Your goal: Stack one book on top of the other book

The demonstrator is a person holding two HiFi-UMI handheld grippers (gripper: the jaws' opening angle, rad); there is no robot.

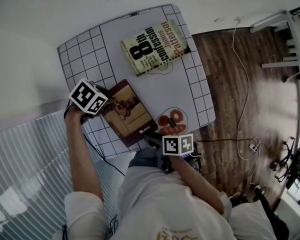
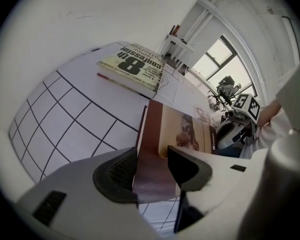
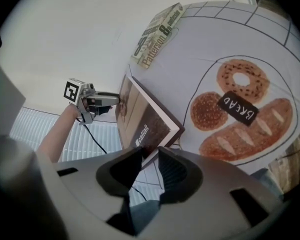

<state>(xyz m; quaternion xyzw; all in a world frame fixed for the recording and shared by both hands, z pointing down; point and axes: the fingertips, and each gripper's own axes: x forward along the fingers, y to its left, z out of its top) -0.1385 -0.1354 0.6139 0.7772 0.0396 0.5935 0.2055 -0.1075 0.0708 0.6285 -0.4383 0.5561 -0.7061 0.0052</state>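
Observation:
A brown hardcover book (image 1: 127,113) hangs tilted over the near left part of the white gridded table mat (image 1: 80,49). My left gripper (image 1: 106,109) is shut on its far left corner; in the left gripper view the pads (image 2: 115,174) clamp the brown book (image 2: 175,129). My right gripper (image 1: 151,137) is shut on the near right corner, where the brown book (image 3: 140,119) runs in between the pads (image 3: 172,171). The second book, a pale paperback titled "8th confession" (image 1: 155,46), lies flat at the far side of the mat, apart from both grippers.
A printed bread drawing (image 1: 171,119) marks the mat's near right corner, beside the brown book. Wooden floor (image 1: 240,99) with loose cables lies to the right of the table, and a white rack (image 1: 290,39) stands at the far right. A slatted white surface (image 1: 25,174) is at the left.

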